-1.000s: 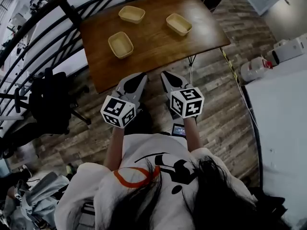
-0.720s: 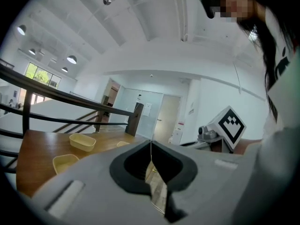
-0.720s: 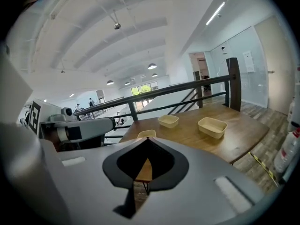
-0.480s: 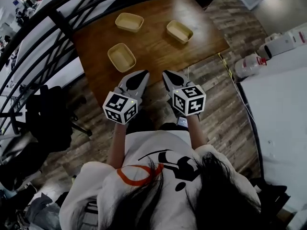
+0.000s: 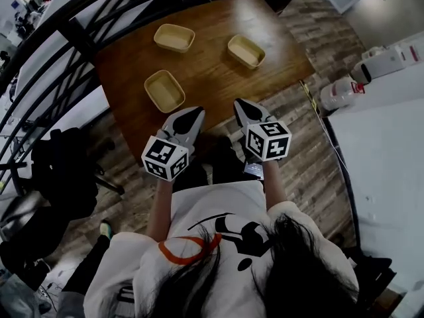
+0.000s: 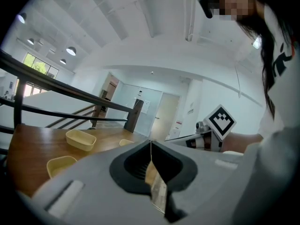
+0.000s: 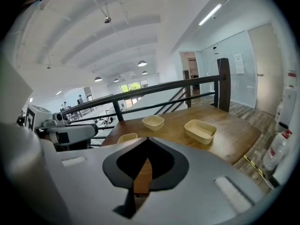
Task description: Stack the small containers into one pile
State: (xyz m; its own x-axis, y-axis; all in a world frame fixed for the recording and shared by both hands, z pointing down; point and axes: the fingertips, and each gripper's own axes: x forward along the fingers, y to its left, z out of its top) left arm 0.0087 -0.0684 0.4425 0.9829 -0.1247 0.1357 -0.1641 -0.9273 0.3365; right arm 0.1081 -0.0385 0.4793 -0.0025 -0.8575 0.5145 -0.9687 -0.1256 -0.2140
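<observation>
Both tongs have edged forward to the near edge of the surface (image 5: 212,71). Left tongs (image 5: 191,116) and right tongs (image 5: 244,107) are pressed together, empty. Beyond, well apart: nearest container (image 5: 164,90), right container (image 5: 246,50), far container (image 5: 174,37). Stacking seems unstarted; next, spread and grip a rim.

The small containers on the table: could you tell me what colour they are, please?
The containers are pale cream-yellow, shown best in the right gripper view.
</observation>
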